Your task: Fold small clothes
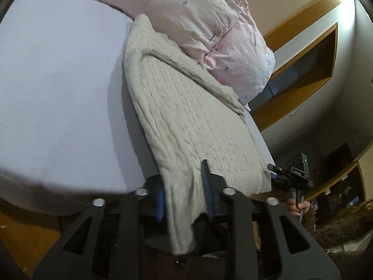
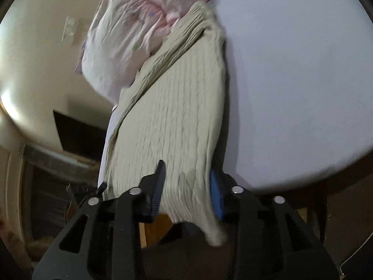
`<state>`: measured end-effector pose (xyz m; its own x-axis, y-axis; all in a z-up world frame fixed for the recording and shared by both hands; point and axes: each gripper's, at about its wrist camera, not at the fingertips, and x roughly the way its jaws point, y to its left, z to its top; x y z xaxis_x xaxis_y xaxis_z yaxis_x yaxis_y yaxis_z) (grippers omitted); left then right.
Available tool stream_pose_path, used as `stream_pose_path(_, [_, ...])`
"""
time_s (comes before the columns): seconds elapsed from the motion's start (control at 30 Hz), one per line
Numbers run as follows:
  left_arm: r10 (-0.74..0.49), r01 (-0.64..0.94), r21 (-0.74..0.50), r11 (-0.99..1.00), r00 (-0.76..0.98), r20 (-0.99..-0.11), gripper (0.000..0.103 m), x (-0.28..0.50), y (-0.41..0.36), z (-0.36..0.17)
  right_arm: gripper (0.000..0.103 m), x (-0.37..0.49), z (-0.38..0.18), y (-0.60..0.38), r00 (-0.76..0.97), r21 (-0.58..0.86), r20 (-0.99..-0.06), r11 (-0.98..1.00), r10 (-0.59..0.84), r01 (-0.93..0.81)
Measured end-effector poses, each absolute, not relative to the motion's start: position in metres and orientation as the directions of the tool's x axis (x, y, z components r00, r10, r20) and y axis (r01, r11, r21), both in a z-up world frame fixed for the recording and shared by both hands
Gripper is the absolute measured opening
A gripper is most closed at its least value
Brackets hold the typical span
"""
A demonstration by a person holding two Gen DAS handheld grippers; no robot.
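Observation:
A cream cable-knit sweater (image 1: 186, 116) lies stretched over the white bed (image 1: 58, 81), its far end against the pink pillows (image 1: 198, 16). My left gripper (image 1: 184, 184) is shut on the sweater's near edge; cloth hangs down between its blue pads (image 1: 207, 191). In the right wrist view the same sweater (image 2: 177, 116) runs up from my right gripper (image 2: 188, 182), which is shut on its near hem, with a fold drooping past the blue pad (image 2: 215, 198). The other gripper (image 1: 293, 172), with a hand on its handle, shows at the right of the left wrist view.
Pink flowered pillows (image 2: 121, 46) are stacked at the bed's head. Wooden wall shelves (image 1: 310, 70) stand to the right in the left wrist view. A dark shelf and clutter (image 2: 77, 128) lie beyond the bed's edge. The bed sheet (image 2: 303, 81) spreads wide beside the sweater.

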<state>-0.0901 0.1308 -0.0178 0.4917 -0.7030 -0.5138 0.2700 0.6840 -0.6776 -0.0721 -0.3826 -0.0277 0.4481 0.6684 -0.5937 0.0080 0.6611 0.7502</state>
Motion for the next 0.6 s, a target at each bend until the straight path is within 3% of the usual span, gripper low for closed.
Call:
stream_pose_path(0.03, [-0.704, 0.275, -0.671, 0.689, 0.471, -0.531, 0.012, -0.088, 0.125, -0.018, 0.008, -0.071, -0.028, -0.376, 0.426, 0.757, -0.587, 0.653, 0.688, -0.012])
stream_pose_path(0.23, [-0.719, 0.337, -0.657, 0.675, 0.502, -0.481, 0.007, -0.061, 0.122, 0.026, 0.007, -0.027, 0.031, -0.384, 0.564, 0.819, -0.379, 0.550, 0.734, -0.164])
stream_pose_path(0.43, [-0.573, 0.232, -0.612, 0.756, 0.688, -0.446, 0.007, 0.053, 0.140, 0.076, 0.007, 0.089, 0.058, -0.414, 0.713, 0.864, -0.243, 0.481, 0.658, -0.150])
stream_pose_path(0.6, [-0.448, 0.060, -0.574, 0.817, 0.692, -0.566, 0.007, 0.173, 0.129, 0.043, 0.007, 0.180, 0.005, -0.428, 0.720, 0.872, -0.403, 0.476, 0.565, 0.115])
